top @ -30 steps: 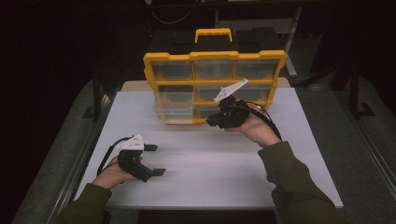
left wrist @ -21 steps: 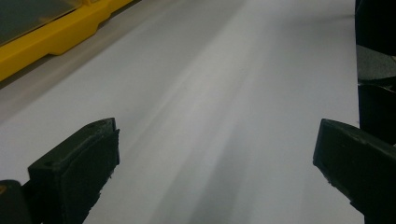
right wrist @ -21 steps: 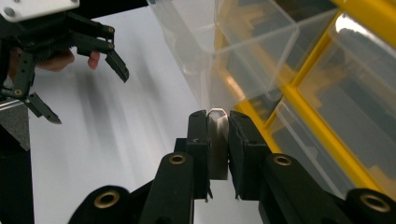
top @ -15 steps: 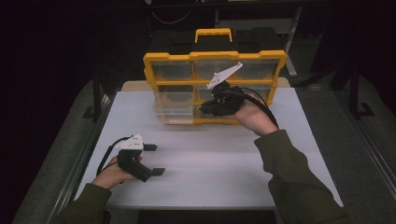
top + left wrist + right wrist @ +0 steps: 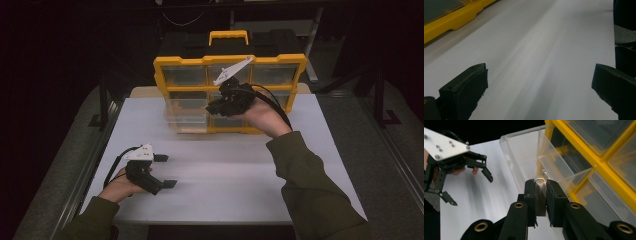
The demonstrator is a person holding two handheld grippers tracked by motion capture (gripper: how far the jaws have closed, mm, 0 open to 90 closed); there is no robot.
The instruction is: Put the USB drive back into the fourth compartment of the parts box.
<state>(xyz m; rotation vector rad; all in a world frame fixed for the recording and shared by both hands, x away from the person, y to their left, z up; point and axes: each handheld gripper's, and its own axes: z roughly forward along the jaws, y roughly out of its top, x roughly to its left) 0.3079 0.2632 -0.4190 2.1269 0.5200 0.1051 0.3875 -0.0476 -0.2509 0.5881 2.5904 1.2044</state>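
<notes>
At the yellow organizer (image 5: 230, 95), right gripper (image 5: 540, 195) pinches a clear drawer's (image 5: 524, 157) tab, drawing it out; left gripper (image 5: 162, 171) rests wide open, empty. Next: pull straight.

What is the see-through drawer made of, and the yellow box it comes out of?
The drawer looks like clear, glossy hard plastic: you can see the white table through its walls. The yellow box frame looks like solid, smooth plastic too, moulded in one colour. The right claw pinches the drawer's front tab.
</notes>
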